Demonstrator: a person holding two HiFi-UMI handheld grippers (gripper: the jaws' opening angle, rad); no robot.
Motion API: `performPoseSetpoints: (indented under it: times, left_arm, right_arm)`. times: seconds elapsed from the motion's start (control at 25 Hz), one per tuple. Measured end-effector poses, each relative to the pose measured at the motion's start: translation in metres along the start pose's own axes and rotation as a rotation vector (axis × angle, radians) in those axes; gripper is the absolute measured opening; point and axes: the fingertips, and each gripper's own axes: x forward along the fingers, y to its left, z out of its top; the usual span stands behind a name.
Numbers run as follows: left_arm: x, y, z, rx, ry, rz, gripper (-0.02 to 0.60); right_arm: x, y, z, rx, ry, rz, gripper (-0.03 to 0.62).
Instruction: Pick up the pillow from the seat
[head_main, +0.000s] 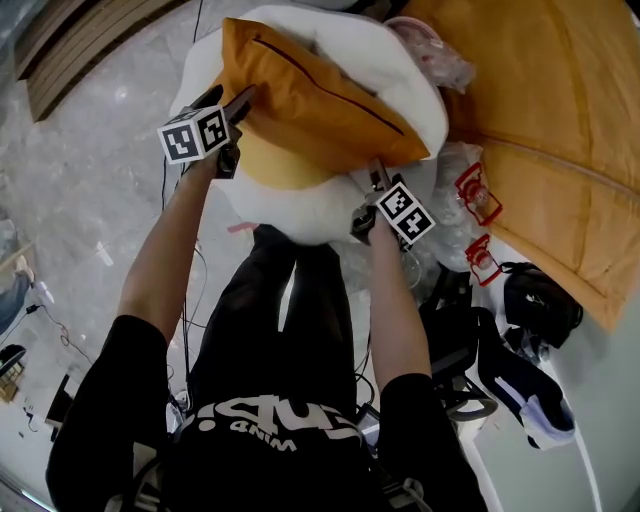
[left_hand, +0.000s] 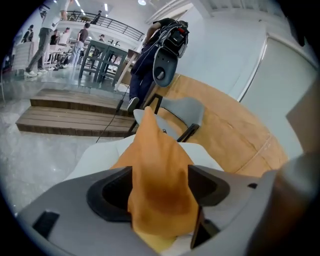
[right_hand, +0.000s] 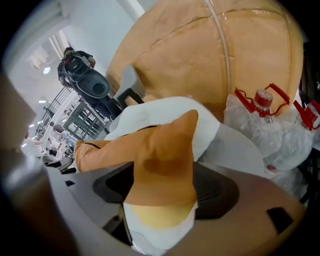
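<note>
1. The left tool (head_main: 243, 100) (left_hand: 161, 192) is clenched on one corner of the orange pillow (head_main: 310, 105). The cloth fills the gap between its jaws.
2. The right tool (head_main: 376, 178) (right_hand: 162, 187) is grasping another corner of the pillow. This corner is by the near edge of the white seat (head_main: 300, 210).
3. The pillow stretches between the two tools, over the top of the seat. Its left corner is at the seat's left edge. I cannot tell if it rests on the seat or is lifted off it.
4. A thin dark line runs along the pillow's top side.
5. Just right of the seat are clear bags (head_main: 450, 170) with red handles (head_main: 478, 195).
6. Behind the bags is a big orange cushion (head_main: 560, 120).
7. Far off, past the seat, are wooden steps (left_hand: 70, 112) on the gray floor (left_hand: 35, 160). People (left_hand: 45, 40) stand beyond them.
</note>
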Motion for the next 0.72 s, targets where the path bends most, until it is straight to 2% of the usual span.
performPoseSetpoints:
  times: [0.16,0.4,0.6,0.72]
  left_arm:
    - [0.011,0.004,-0.007,-0.008,0.012,-0.003,0.344]
    - [0.019,0.004,-0.004,-0.022,-0.017,-0.026,0.344]
    - [0.030,0.008,-0.008,-0.055,-0.022,-0.036,0.341]
    - [0.033,0.009,-0.007,-0.107,-0.036,-0.042,0.302]
  right_arm:
    - [0.011,-0.012,0.004,0.017,0.000,-0.005,0.351]
    - [0.028,-0.012,0.008,0.091,-0.011,0.029,0.351]
    - [0.035,-0.006,0.008,0.167,-0.015,0.121,0.345]
    - [0.037,-0.003,0.011,0.141,-0.014,0.158,0.302]
